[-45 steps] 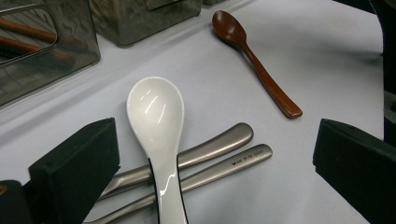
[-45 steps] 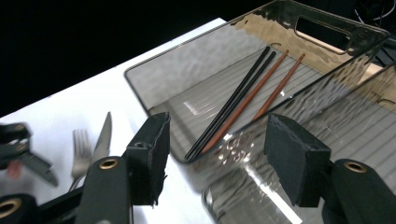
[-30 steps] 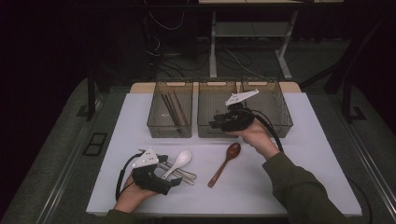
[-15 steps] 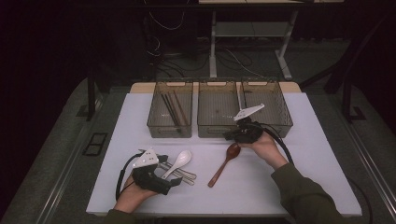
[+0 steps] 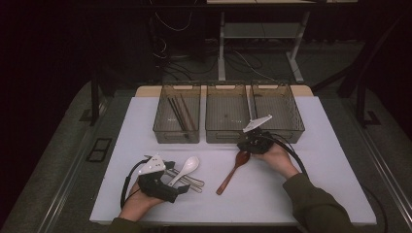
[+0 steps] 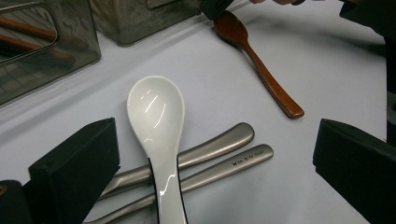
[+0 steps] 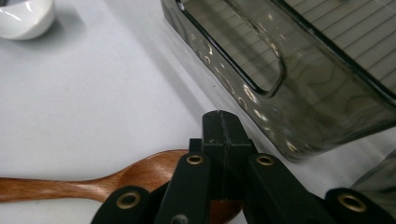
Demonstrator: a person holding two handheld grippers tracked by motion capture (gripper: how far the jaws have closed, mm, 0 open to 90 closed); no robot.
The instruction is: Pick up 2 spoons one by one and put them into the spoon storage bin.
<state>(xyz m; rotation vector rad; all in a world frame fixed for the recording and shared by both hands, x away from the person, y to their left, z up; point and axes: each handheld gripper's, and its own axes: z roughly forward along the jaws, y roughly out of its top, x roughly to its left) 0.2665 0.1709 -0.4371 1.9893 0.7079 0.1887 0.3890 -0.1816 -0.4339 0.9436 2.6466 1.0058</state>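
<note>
Now the right gripper (image 7: pixel 223 122) is seen with its jaws pressed together, empty, just above the bowl of the wooden spoon (image 5: pixel 234 167), which lies on the white table (image 5: pixel 316 194) before the bins. The left gripper (image 6: pixel 210 163) is held with jaws wide apart around the white spoon (image 6: pixel 159 126) and metal handles (image 6: pixel 224 154).

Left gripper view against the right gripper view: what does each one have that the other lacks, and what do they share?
Left gripper view: open left tongs on either side of a white ceramic spoon that lies across two metal handles, plus a bin holding chopsticks. Right gripper view: shut right tongs over the bowl of the wooden spoon, beside a smoky bin wall with a handle cutout. Shared: the wooden spoon, the white spoon and the white table.
</note>
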